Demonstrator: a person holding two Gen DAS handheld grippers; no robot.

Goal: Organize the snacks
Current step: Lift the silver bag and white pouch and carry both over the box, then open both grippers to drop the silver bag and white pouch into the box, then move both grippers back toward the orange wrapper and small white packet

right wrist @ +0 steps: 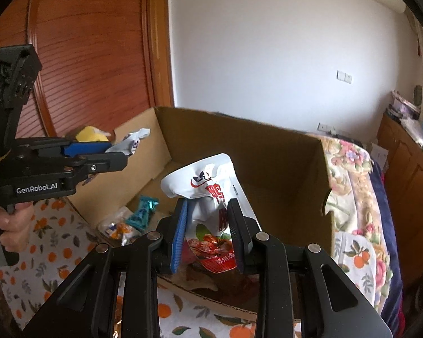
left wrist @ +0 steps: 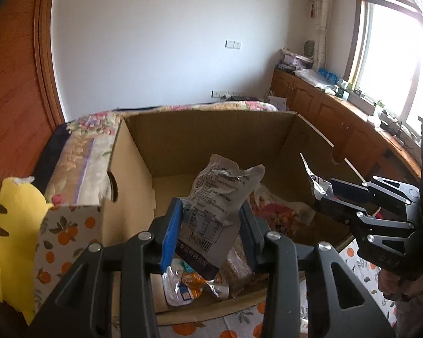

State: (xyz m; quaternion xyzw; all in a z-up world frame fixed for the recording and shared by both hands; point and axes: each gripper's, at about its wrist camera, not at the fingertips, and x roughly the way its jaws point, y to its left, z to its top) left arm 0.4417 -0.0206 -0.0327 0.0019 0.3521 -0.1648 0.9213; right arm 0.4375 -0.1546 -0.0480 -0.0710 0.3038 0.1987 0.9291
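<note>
My left gripper point(left wrist: 211, 225) is shut on a grey snack pouch point(left wrist: 214, 205) with its printed back showing, held over the near edge of an open cardboard box point(left wrist: 208, 138). It also shows in the right wrist view point(right wrist: 110, 155), with the pouch point(right wrist: 132, 140) sticking out. My right gripper point(right wrist: 208, 231) is shut on a white and red snack pouch point(right wrist: 211, 197), held above the box point(right wrist: 239, 146). The right gripper shows at the right of the left wrist view point(left wrist: 327, 197). Several snack packets point(left wrist: 194, 281) lie on the box floor.
The box stands on an orange-print cloth point(right wrist: 53, 242). A yellow plush toy point(left wrist: 8, 225) sits left of it. A floral quilt point(right wrist: 358, 197) lies behind and to the right. Wooden cabinets point(left wrist: 338, 115) run under the window.
</note>
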